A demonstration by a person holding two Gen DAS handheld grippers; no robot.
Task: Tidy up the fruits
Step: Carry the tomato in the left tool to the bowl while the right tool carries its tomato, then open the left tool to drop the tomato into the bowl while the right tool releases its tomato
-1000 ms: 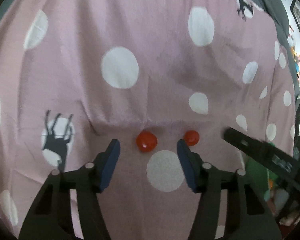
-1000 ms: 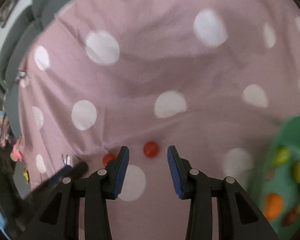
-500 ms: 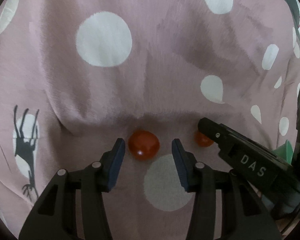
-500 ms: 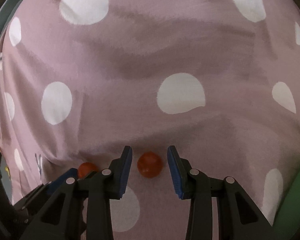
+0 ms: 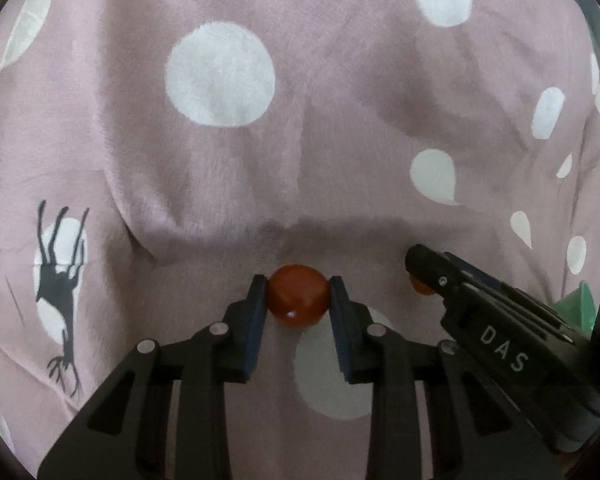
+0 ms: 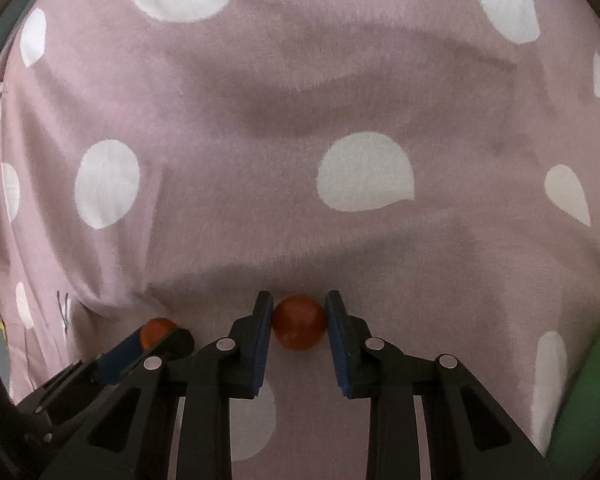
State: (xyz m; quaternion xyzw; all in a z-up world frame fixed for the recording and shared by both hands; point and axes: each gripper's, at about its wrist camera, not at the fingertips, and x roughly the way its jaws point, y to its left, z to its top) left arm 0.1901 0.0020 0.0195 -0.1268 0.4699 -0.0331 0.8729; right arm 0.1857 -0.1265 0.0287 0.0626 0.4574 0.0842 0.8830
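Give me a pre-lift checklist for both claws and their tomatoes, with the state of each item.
1. Left claw closed on its tomato, pads touching both sides: ok.
2. Right claw closed on its tomato, pads touching both sides: ok.
3. Each tomato centred between the pads: ok.
4. Claws apart from each other: ok, though close.
5. Blanket not pinched by the pads: cannot tell.
6. Green tray within reach at the right edge: cannot tell.
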